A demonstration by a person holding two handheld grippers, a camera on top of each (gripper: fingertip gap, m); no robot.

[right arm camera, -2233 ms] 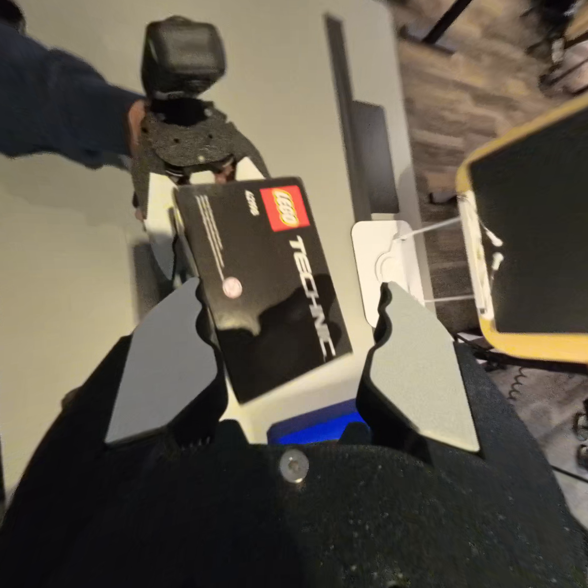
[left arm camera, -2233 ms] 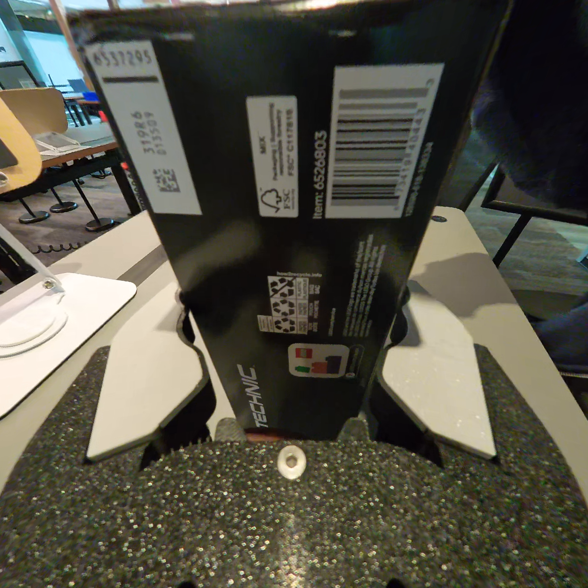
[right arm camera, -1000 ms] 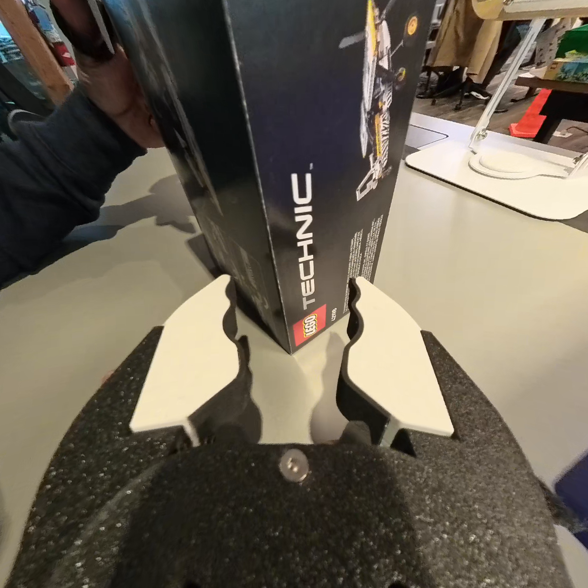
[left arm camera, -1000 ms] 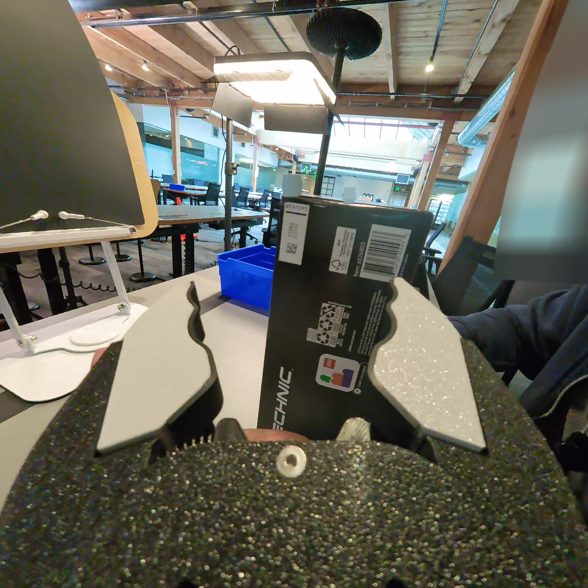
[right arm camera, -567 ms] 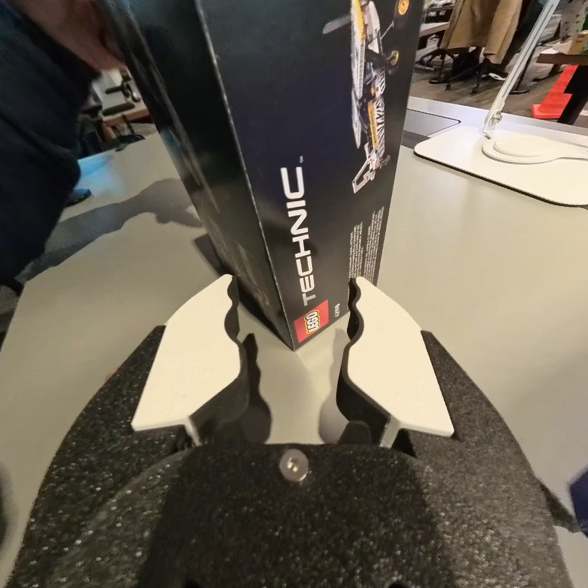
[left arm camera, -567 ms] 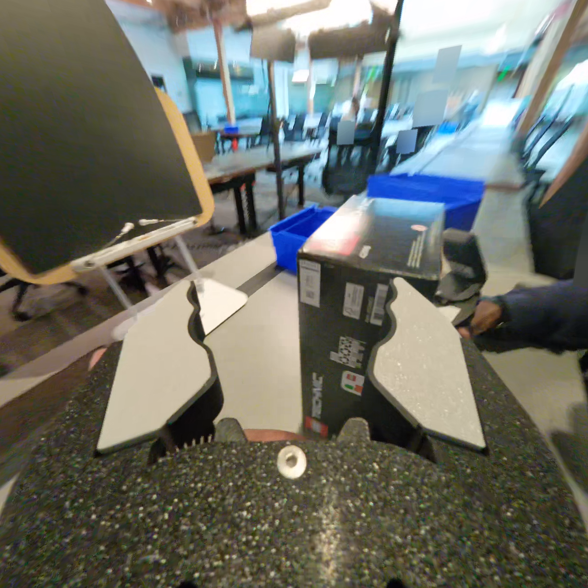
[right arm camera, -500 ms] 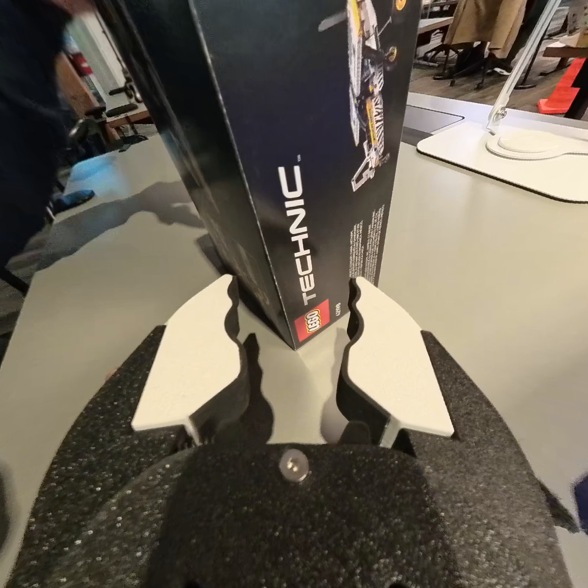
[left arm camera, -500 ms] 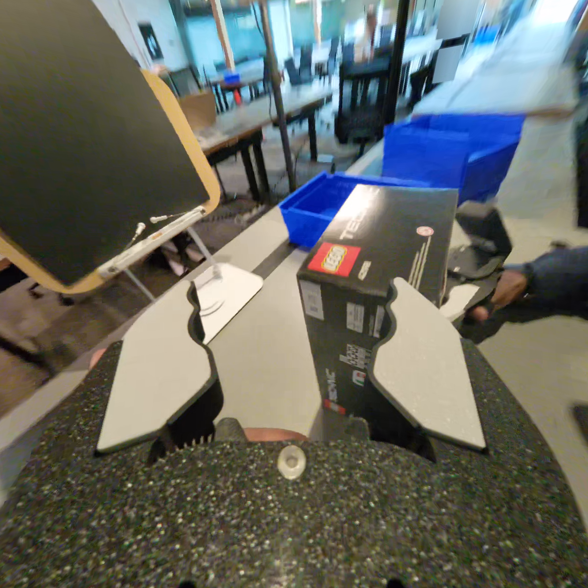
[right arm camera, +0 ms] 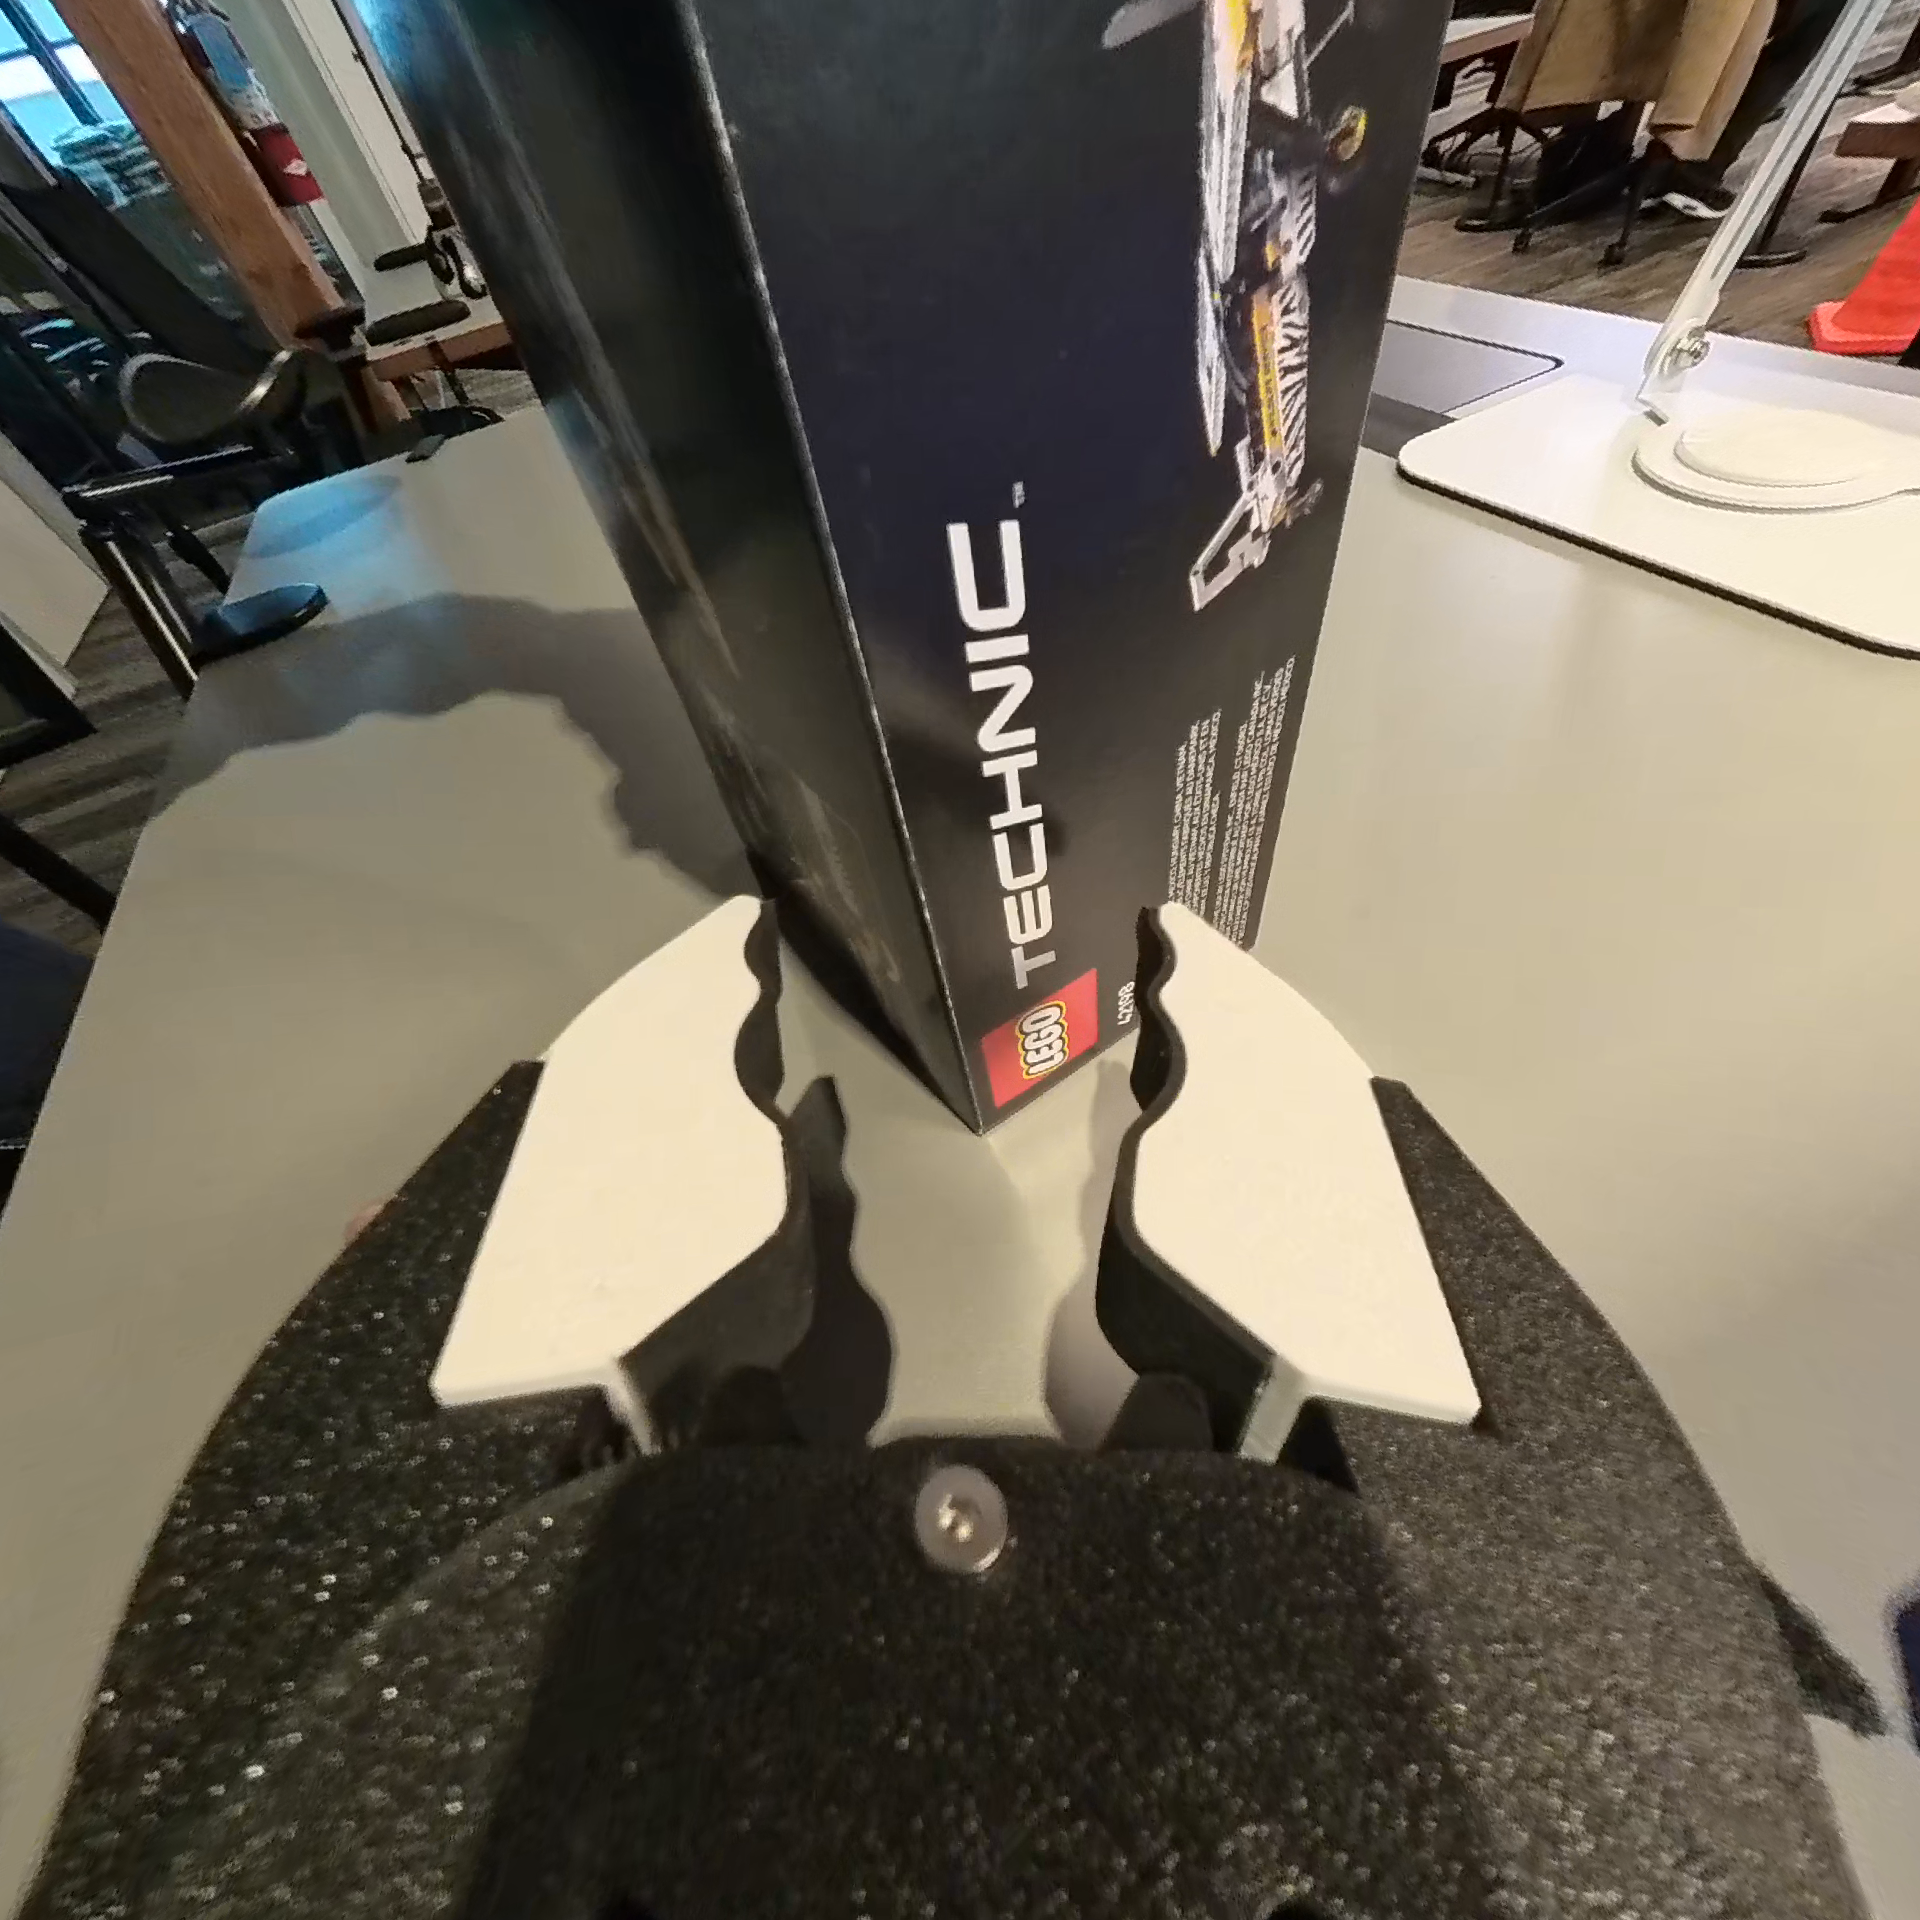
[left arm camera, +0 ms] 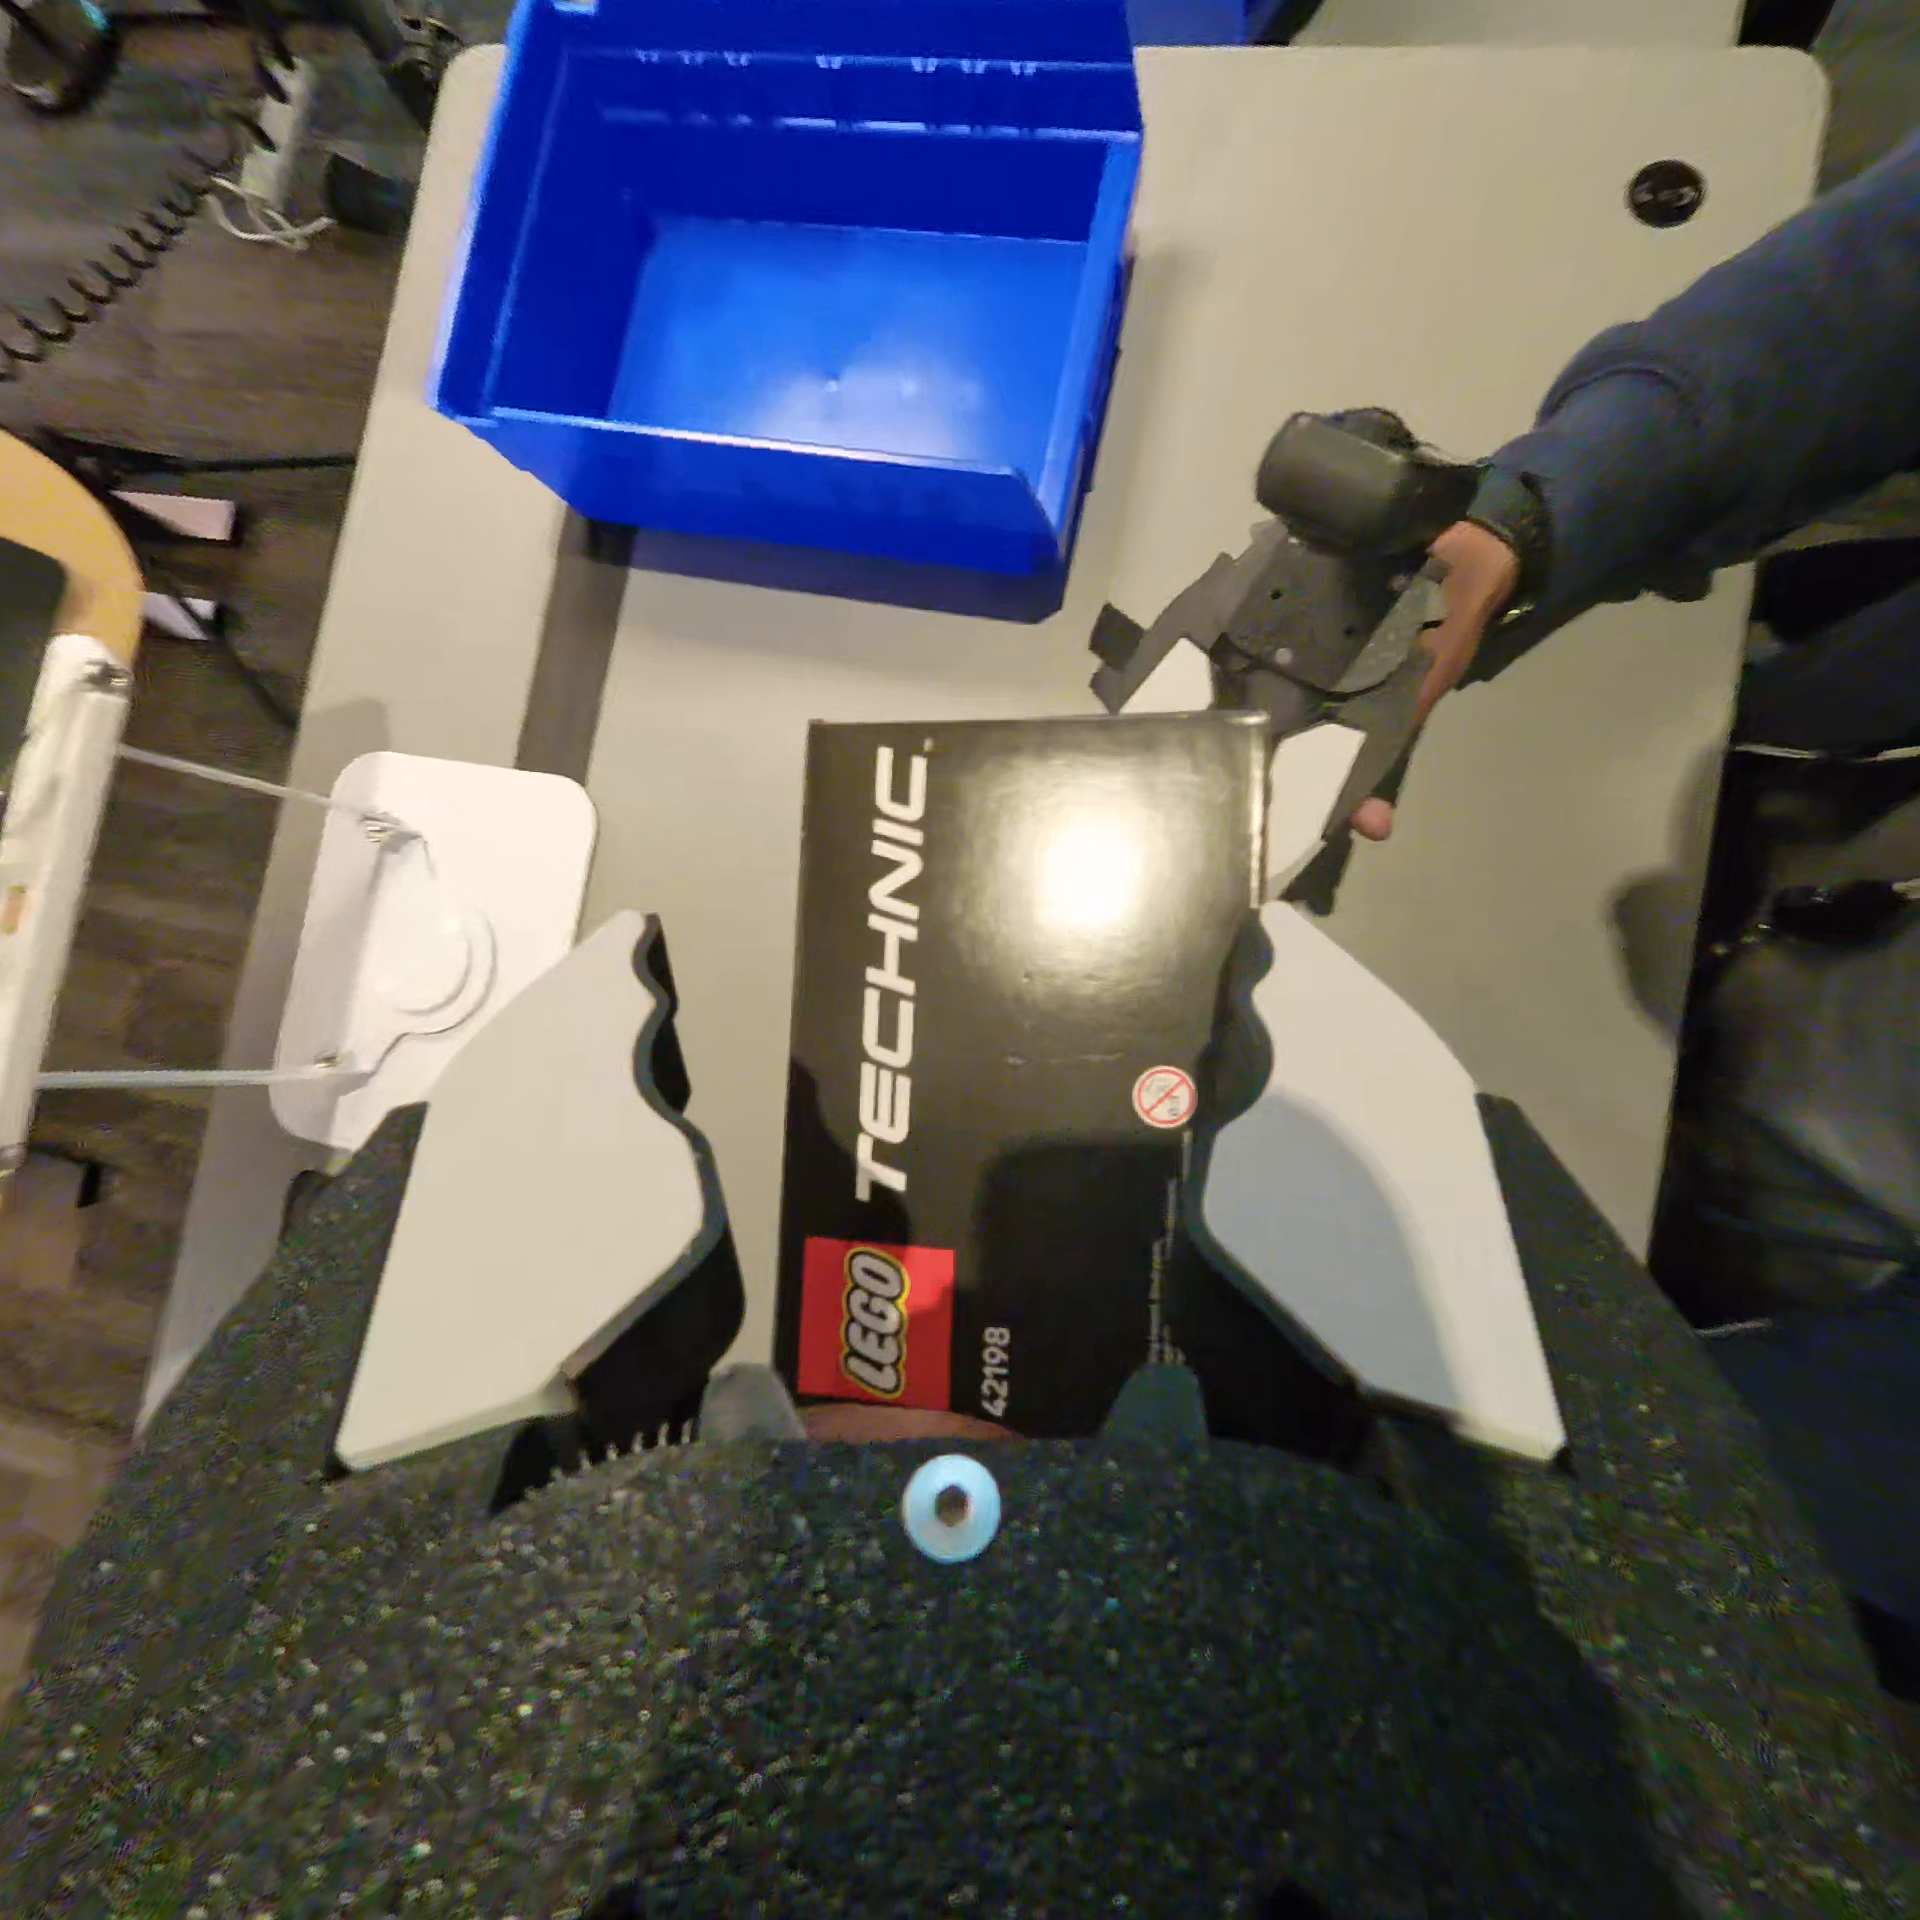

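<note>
Jaws on both grippers stand spread, neither clamped on anything.

Far left of the table [left arm camera: 457,582], seen from above in the left wrist view: white stand base [left arm camera: 416,935] with thin metal rods running off toward a tan-edged panel at the frame edge.

Next over, left gripper [left arm camera: 951,935] points straight down over the black box [left arm camera: 1029,997]. Box's glossy top face sits between the spread fingers. Right finger lies close against the box's right edge; contact cannot be confirmed. Left finger stands clear, a strip of table showing between it and the box.

Beyond the box, blue bin [left arm camera: 790,301] sits on the table's far side, interior bare blue plastic.

Right of the box, right gripper [left arm camera: 1226,717] is held low by a hand [left arm camera: 1455,613] in a dark blue sleeve [left arm camera: 1725,416]. Its fingertips reach the box's far right corner.

Right wrist view, low and level with the tabletop: box [right arm camera: 987,468] stands upright on its end on the grey table [right arm camera: 1558,831]. Its near vertical corner points into the gap of the right gripper [right arm camera: 956,935]. Both fingers flank that corner, close but with table visible between them and the cardboard. Box casts a shadow to the left. White stand base [right arm camera: 1621,520] sits on the right, well apart from the box.
</note>
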